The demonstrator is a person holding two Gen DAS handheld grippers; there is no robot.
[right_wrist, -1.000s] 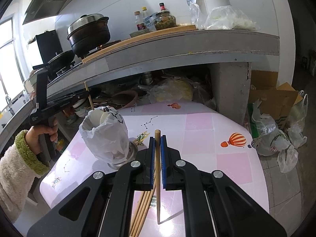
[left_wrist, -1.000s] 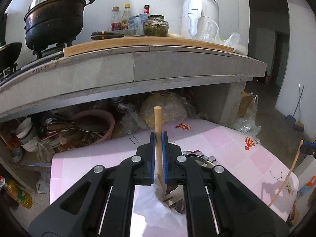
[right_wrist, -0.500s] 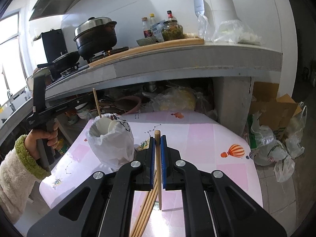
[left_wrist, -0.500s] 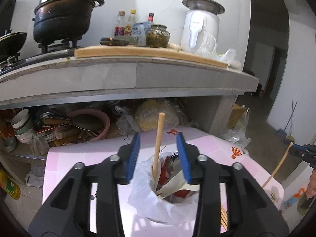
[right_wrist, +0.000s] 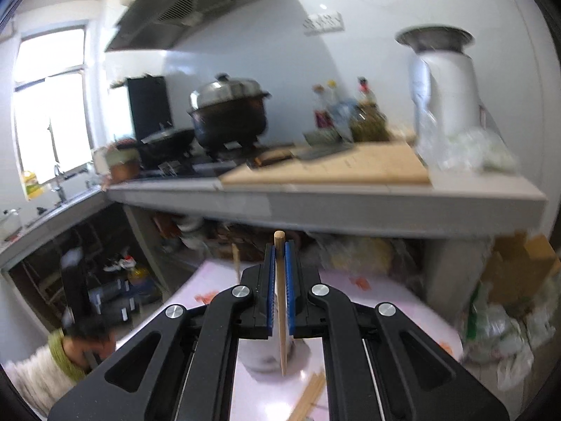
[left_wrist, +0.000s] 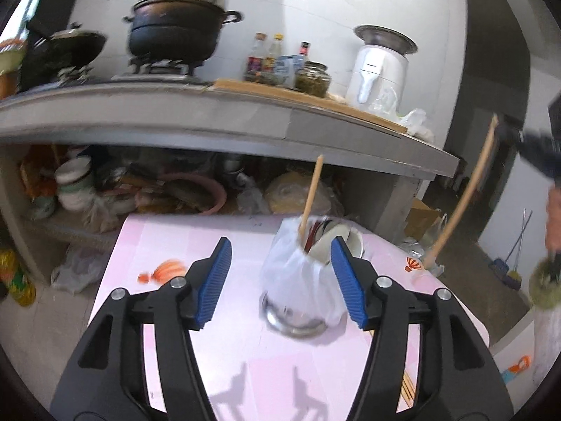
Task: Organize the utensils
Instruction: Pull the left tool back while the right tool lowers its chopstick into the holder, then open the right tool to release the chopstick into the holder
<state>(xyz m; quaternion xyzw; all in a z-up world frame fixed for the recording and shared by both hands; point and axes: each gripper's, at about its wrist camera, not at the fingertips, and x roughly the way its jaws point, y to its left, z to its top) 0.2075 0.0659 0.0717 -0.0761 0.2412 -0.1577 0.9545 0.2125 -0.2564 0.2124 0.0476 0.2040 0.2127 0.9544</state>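
The left gripper [left_wrist: 280, 280] has released its chopstick [left_wrist: 310, 193] and spread wide at frame centre; the right gripper [right_wrist: 279, 291], clenching another chopstick [right_wrist: 281, 308], could tip the holder [left_wrist: 301, 280].

Black lidded pot [left_wrist: 177, 24] on stove, white appliance [left_wrist: 380, 66], jars

Daylight floods through the window [right_wrist: 49, 105], which is blown out. Both fisheye views bend at the rims and smear with motion blur. Tongs' shadows fall on the pink surface [left_wrist: 245, 368].
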